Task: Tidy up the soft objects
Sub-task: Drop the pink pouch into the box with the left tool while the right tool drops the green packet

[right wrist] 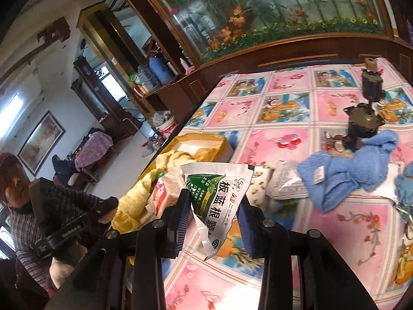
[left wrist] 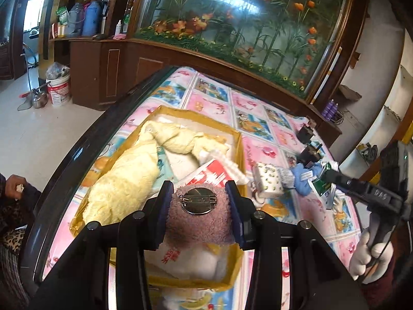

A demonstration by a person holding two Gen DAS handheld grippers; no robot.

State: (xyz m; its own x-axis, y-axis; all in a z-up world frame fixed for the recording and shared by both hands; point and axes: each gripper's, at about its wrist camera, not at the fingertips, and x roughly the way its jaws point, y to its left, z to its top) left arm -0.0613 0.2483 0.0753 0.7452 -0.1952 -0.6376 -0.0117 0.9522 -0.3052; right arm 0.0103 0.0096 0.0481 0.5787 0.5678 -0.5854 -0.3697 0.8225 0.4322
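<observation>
The left claw point(left wrist: 198, 201) squeezes the soft, light plush toy point(left wrist: 200, 219) by its middle above the yellow box point(left wrist: 238, 139), while the right claw point(right wrist: 213, 219) pinches a thin, slippery sachet point(right wrist: 216, 193) over the desk point(right wrist: 296, 98).

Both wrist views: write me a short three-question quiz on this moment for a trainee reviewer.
1. True or false: the left gripper is clamped on a purple plush item with a round metal pin back, above the yellow box.
2. What does the right gripper hold? A) blue cloth B) green-and-white sachet C) yellow towel
3. Name the cloth lying on the table beside the dark stand.

Key
1. True.
2. B, the green-and-white sachet.
3. The blue cloth; the yellow towel is in the box.
</observation>
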